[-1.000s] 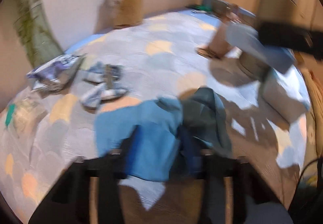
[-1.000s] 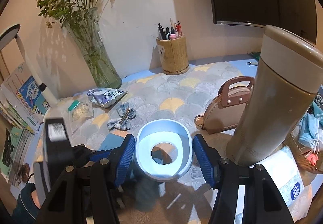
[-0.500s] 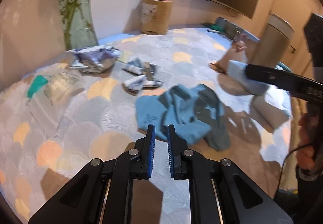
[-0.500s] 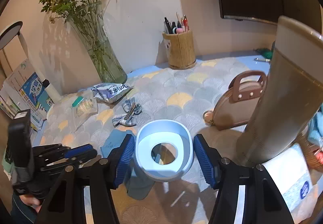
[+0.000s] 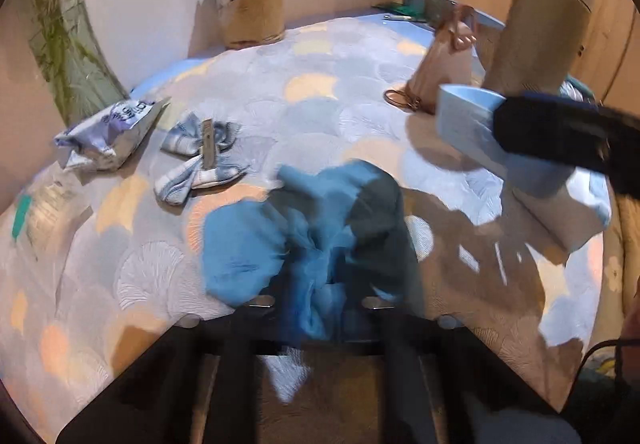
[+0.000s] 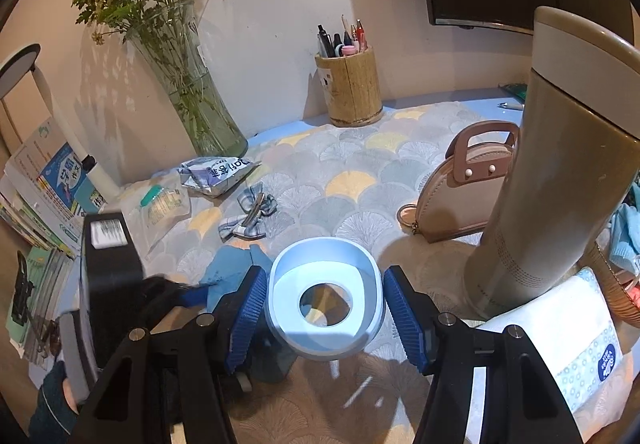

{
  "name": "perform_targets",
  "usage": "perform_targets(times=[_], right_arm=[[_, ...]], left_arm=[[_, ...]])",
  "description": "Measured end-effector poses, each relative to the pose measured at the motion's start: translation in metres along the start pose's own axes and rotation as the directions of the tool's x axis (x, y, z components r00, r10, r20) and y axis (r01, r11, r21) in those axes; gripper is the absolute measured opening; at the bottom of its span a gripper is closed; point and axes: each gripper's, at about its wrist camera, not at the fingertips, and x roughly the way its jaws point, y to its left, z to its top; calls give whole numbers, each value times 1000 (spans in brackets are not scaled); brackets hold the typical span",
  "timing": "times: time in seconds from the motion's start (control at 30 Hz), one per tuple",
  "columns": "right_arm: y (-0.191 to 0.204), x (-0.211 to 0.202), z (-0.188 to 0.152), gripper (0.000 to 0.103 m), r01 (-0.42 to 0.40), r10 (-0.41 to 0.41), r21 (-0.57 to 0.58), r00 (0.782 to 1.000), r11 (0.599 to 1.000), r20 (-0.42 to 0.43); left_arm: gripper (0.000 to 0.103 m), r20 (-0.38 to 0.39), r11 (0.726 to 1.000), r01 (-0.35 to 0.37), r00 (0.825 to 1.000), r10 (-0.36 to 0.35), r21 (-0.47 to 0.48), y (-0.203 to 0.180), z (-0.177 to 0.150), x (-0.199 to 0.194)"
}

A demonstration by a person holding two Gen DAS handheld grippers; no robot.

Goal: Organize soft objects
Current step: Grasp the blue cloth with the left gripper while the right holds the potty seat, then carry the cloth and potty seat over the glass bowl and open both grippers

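Note:
A crumpled blue cloth [image 5: 312, 232] lies on the patterned table cover, near the front. My left gripper [image 5: 316, 308] is low over its near edge, with the fingers spread either side of the cloth's folds; the view is blurred. It also shows in the right wrist view [image 6: 192, 296], reaching onto the cloth [image 6: 228, 268]. My right gripper [image 6: 324, 308] is shut on a pale blue ring-shaped holder [image 6: 326, 300] and holds it above the table. That holder [image 5: 476, 127] shows at the right of the left wrist view. A plaid bow hair clip [image 5: 200, 155] lies behind the cloth.
A tall beige tumbler [image 6: 560, 171] and a tan handbag [image 6: 460, 195] stand at the right. A tissue pack [image 6: 568, 340] lies front right. A snack bag [image 6: 216, 173], a glass vase [image 6: 192, 99] and a pen holder [image 6: 352, 87] stand at the back.
My left gripper has opened and dropped forward onto the blue cloth, where it was shut and back from it. The right gripper still holds the ring holder, nearly in place.

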Motion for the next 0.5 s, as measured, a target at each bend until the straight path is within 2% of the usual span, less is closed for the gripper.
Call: perform_targets(times=[0.13, 0.37, 0.5], right_arm=[[0, -3, 0, 60, -2, 2, -3, 1000, 1000, 8], [11, -7, -5, 60, -40, 40, -23, 999, 999, -2], [20, -19, -10, 60, -58, 59, -39, 998, 998, 9]], left_arm=[[7, 67, 999, 17, 998, -14, -52, 11, -12, -25], [7, 145, 995, -14, 989, 29, -101, 17, -33, -85], [7, 201, 996, 13, 980, 6, -91, 13, -34, -112]])
